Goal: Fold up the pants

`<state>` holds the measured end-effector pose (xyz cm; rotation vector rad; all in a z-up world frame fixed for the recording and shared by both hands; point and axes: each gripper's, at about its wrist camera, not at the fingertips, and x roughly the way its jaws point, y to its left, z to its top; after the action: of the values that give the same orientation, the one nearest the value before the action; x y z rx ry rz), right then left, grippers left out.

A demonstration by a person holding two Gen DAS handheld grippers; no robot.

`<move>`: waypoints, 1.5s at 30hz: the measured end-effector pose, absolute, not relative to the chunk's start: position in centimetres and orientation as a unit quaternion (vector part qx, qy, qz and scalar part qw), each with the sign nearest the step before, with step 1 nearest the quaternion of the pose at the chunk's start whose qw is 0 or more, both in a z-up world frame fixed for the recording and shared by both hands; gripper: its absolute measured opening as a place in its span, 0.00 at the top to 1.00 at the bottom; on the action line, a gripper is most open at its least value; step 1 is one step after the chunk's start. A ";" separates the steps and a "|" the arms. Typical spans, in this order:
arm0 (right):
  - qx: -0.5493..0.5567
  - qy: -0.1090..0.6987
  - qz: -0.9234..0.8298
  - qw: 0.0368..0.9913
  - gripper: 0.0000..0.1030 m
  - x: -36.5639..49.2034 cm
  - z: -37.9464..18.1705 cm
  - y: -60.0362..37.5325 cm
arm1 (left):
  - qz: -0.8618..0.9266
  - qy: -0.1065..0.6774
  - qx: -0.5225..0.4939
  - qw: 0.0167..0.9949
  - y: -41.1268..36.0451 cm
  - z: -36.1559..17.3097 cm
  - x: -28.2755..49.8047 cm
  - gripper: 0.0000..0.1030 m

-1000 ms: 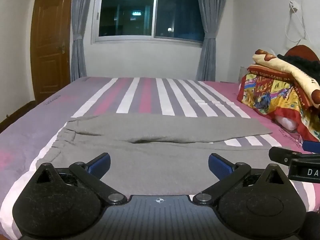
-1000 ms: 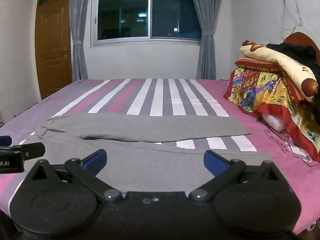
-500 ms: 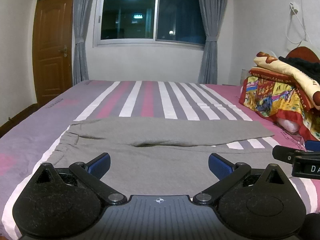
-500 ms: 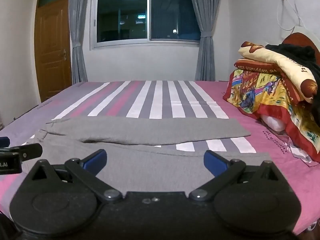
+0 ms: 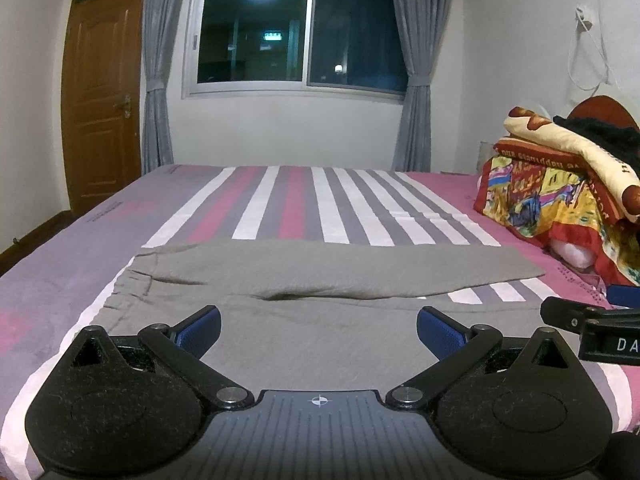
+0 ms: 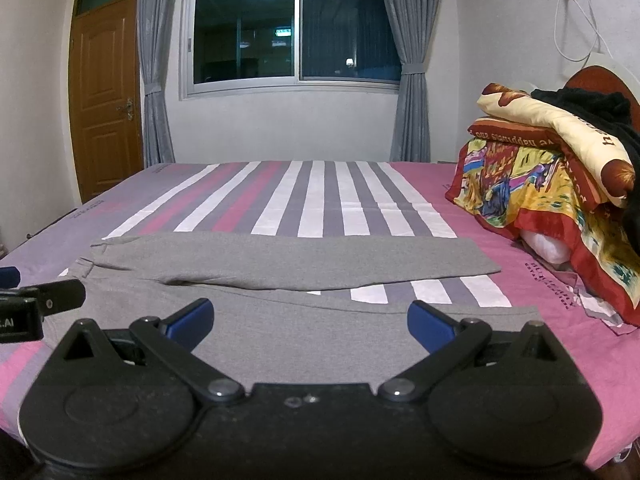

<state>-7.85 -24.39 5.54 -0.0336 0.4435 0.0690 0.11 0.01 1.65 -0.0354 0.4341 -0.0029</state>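
Observation:
Grey pants (image 5: 320,272) lie flat on the striped bed, waistband to the left, both legs stretched to the right, the far leg angled away from the near one. They also show in the right wrist view (image 6: 304,264). My left gripper (image 5: 319,328) is open and empty, above the near edge of the pants by the waist end. My right gripper (image 6: 310,322) is open and empty, above the near leg. Each gripper shows at the edge of the other's view, the right one (image 5: 592,326) and the left one (image 6: 28,308).
The bed (image 5: 288,196) has pink, grey and white stripes. A pile of colourful folded blankets (image 6: 552,184) with a black garment on top sits at the right by the headboard. A window with curtains and a wooden door (image 5: 102,100) are behind.
Both grippers have tilted up slightly, so the bed and pants sit lower in both views. Both stay open and empty; the pants have not moved.

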 end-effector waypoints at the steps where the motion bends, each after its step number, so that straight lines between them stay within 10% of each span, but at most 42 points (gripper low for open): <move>1: -0.016 0.219 0.032 0.975 0.00 -8.0 5.6 -24.4 | -0.002 0.215 -0.016 0.976 -0.1 1.7 0.2 0.00; 45: -0.010 0.218 0.039 0.975 0.00 -7.1 5.8 -23.5 | -0.001 0.212 -0.009 0.977 -0.4 1.2 1.2 0.00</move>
<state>-7.11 -23.46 5.79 -0.0201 0.4406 0.0777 1.21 -0.39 1.17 -0.0185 0.4277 -0.0023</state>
